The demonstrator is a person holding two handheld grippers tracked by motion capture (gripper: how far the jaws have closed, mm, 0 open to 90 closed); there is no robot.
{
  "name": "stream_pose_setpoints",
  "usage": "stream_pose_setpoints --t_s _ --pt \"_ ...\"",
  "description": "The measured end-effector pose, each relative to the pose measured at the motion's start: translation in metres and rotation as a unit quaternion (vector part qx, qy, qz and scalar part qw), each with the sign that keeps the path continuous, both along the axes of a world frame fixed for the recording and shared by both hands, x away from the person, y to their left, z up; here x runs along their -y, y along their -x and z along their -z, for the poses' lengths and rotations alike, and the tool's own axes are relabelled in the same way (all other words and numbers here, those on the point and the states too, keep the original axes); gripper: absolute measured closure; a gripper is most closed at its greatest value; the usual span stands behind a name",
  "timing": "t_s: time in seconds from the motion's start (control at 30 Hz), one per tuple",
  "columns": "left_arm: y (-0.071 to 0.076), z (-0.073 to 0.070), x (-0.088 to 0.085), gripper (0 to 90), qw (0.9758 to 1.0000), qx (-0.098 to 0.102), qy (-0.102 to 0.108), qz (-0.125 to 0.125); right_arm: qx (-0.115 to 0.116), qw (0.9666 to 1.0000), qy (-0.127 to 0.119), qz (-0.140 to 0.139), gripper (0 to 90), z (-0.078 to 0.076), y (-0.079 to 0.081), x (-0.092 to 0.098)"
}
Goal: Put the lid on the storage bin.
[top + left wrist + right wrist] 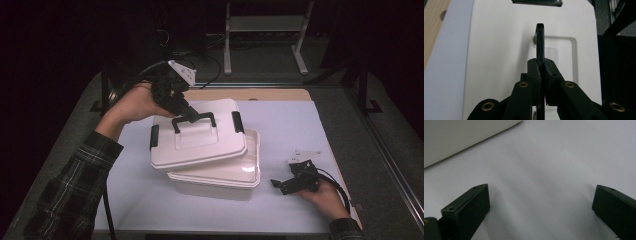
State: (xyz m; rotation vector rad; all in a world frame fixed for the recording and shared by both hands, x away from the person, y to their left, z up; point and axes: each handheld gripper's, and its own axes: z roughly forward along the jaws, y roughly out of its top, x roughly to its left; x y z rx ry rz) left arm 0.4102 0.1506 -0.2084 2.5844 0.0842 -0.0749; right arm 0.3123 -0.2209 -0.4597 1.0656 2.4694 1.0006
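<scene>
A white plastic box [220, 181] stands mid-table. Its white lid [197, 135] hangs askew above it, shifted left and toward the far side, so the box's right part lies uncovered. The lid has a black handle [194, 120] and black clips at both ends. My left gripper [186, 113] is shut on that handle and carries the lid. In the left gripper view the jaws of the left gripper [541, 72] pinch the thin black handle [540, 42] over the white lid [499, 50]. My right gripper [281, 184] rests near the table's right front, open, and the right gripper [541, 202] has only white table between its jaws.
The white table sheet [300, 125] has bare room right of the box and at the left front. A wooden strip [260, 94] runs along the far edge. A metal stand [265, 30] is on the dark floor behind. The box wall [454, 137] sits close to the right gripper.
</scene>
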Motion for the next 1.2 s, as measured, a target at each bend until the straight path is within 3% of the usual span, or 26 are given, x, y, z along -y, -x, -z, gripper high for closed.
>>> stream_pose_setpoints --t_s 0.47,0.6,0.8,1.03,1.2 --pt "0.011 0.021 0.052 84.1 0.9972 -0.01 -0.028 0.069 0.0 1.0 0.0 0.0 0.7 0.0 0.0 0.0" --pt "0.012 0.028 0.057 84.1 0.9961 -0.006 -0.047 0.075 0.0 1.0 0.0 0.0 0.7 0.0 0.0 0.0" --pt "0.012 0.033 0.059 84.1 0.9954 -0.007 -0.049 0.082 0.0 1.0 0.0 0.0 0.7 0.0 0.0 0.0" --pt "0.015 0.042 0.066 84.1 0.9927 0.0 -0.066 0.101 -0.001 1.0 0.0 0.0 0.7 0.0 0.0 0.0" --pt "0.014 0.044 0.063 84.0 0.9938 -0.003 -0.055 0.096 -0.001 1.0 -0.001 0.0 0.7 0.0 0.0 0.0"
